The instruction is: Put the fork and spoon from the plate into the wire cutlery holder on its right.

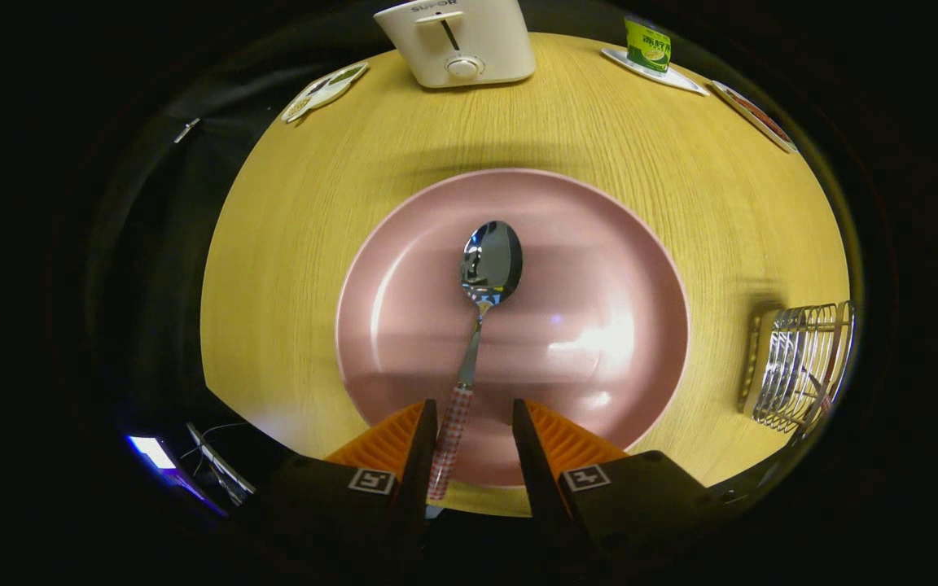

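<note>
Gripper (473,419) fingers parted astride the checked handle of the shiny steel spoon (481,313) lying mid round pink plate (404,268), no grasp yet; fork possibly already in the wire cutlery holder (799,366) at the table's right edge, spoon outstanding

I see the round pink plate (583,268) in the middle of the light wooden counter (290,268), with the metal spoon with checked handle (481,309) on it, its handle between my open fingers (418,443). The wire cutlery holder (803,366) stands right of the plate; the white toaster (457,41) stands beyond.
</note>
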Available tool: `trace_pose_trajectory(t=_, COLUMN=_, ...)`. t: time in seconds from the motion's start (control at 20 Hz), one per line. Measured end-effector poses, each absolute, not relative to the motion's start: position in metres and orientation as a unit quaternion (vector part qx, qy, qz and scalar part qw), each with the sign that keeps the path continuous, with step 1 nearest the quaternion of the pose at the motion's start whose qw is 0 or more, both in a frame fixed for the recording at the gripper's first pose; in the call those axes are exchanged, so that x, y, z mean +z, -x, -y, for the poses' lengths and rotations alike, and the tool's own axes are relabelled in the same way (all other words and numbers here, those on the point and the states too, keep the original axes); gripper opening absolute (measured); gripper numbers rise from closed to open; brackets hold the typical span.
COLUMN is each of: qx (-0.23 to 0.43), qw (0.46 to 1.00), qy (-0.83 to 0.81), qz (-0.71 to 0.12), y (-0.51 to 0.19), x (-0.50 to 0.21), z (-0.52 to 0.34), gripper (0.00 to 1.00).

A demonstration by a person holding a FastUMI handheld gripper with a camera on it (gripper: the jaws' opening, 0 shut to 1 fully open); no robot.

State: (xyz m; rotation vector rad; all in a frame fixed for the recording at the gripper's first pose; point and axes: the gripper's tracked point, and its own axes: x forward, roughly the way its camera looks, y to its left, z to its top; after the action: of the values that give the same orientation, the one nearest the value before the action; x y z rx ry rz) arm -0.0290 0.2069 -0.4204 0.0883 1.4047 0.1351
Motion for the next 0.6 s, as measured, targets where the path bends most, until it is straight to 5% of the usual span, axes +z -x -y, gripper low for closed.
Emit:
trace_pose_trajectory(t=0.2, qx=0.066, qw=0.747, qy=-0.053, qz=-0.66, y=0.035, x=-0.425, z=-0.207, gripper=0.26)
trace_pose_trajectory(t=0.6, qx=0.136, qw=0.754, qy=-0.083, qz=-0.638, y=0.037, x=-0.405, z=-0.208, gripper=0.1)
